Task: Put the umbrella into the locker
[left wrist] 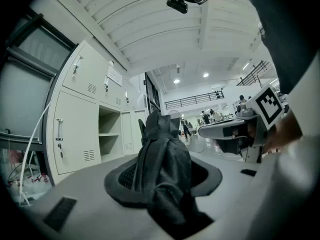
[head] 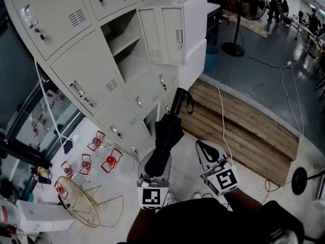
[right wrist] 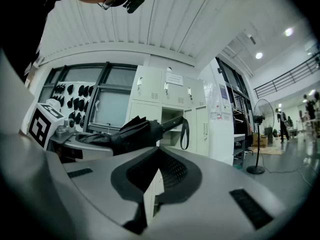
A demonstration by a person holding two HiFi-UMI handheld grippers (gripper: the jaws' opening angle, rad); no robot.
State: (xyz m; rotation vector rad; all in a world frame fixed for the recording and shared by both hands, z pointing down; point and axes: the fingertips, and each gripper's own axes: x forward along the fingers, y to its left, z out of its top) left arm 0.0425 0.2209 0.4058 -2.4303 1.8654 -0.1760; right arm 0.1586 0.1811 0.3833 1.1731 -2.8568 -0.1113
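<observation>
Black folded cloth fills the left hand-held gripper (head: 156, 171). Its jaws stand partly apart only because the bunched canopy of the umbrella (head: 166, 131) is pressed between the pads. The grip sits on the canopy end, so the handle (head: 177, 100) with its wrist strap (head: 189, 103) leads, roughly level and aimed at the grey locker bank (head: 91, 60). This looks deliberate, since the slim handle end can go in first.

The open compartment (head: 133, 60), with its door (head: 165, 34) swung wide, lies ahead of the umbrella and well apart from it. The umbrella is in the air in front of the lockers and touches nothing but the pads.

The right hand-held gripper (head: 209, 155) hangs just beside the left one. Its jaws are drawn together with nothing between them, and it touches nothing. I judge that it is free to steady the handle or catch the door if that swings.

A shelf (head: 122, 40) divides the compartment, so the umbrella may need tilting to fit. Whether it goes in lengthwise I cannot tell.
</observation>
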